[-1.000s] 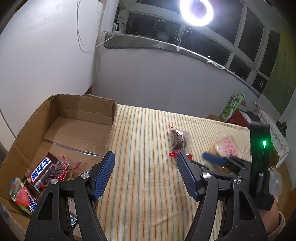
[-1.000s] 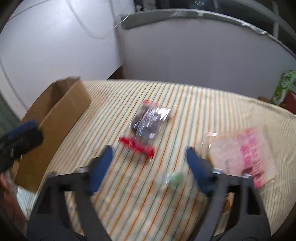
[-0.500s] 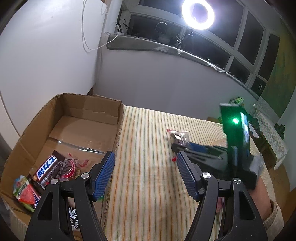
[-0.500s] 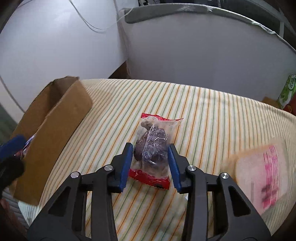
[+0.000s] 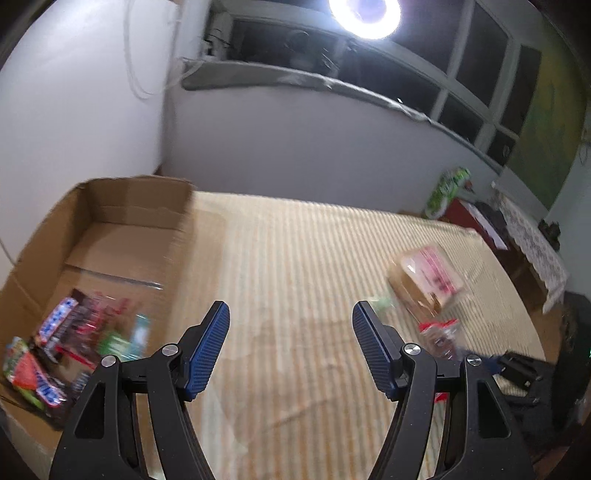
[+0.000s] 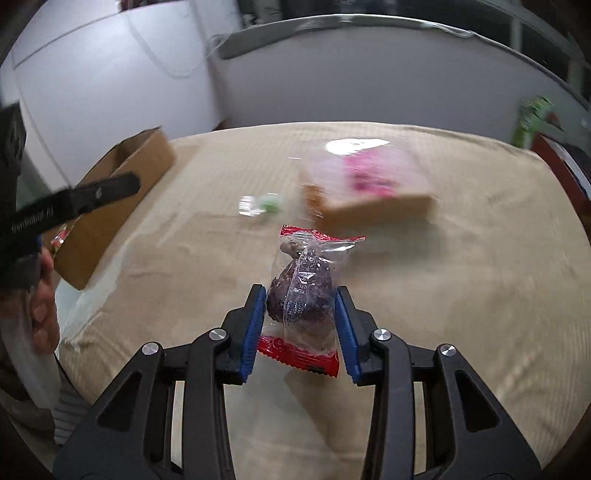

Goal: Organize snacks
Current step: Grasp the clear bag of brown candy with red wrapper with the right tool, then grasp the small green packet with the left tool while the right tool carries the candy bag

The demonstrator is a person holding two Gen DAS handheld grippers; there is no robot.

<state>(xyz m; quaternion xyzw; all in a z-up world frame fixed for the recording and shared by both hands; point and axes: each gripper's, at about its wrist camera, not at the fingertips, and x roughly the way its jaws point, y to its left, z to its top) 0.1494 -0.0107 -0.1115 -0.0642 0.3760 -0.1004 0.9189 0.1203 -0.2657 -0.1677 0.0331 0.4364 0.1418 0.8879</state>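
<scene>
While the cardboard box [image 5: 122, 236] at the left of the frame already holds several snacks [image 5: 55, 343], 3 remain outside: a pink packet [image 6: 365, 184] and a small green candy [image 6: 269, 202] on the striped bed [image 6: 480, 280], and the clear packet [image 6: 306, 291] gripped by the right gripper [image 6: 300, 328] jaws, its long axis pointing away, upward in the frame. The left gripper [image 5: 290, 350] jaws stand open, empty.

You are in a home room at night: a bed [image 5: 314, 266] with a striped sheet fills it, dark windows [image 5: 461, 74] and a ring light [image 5: 364, 14] above it, a lace-covered side table [image 5: 532, 240] beside it.
</scene>
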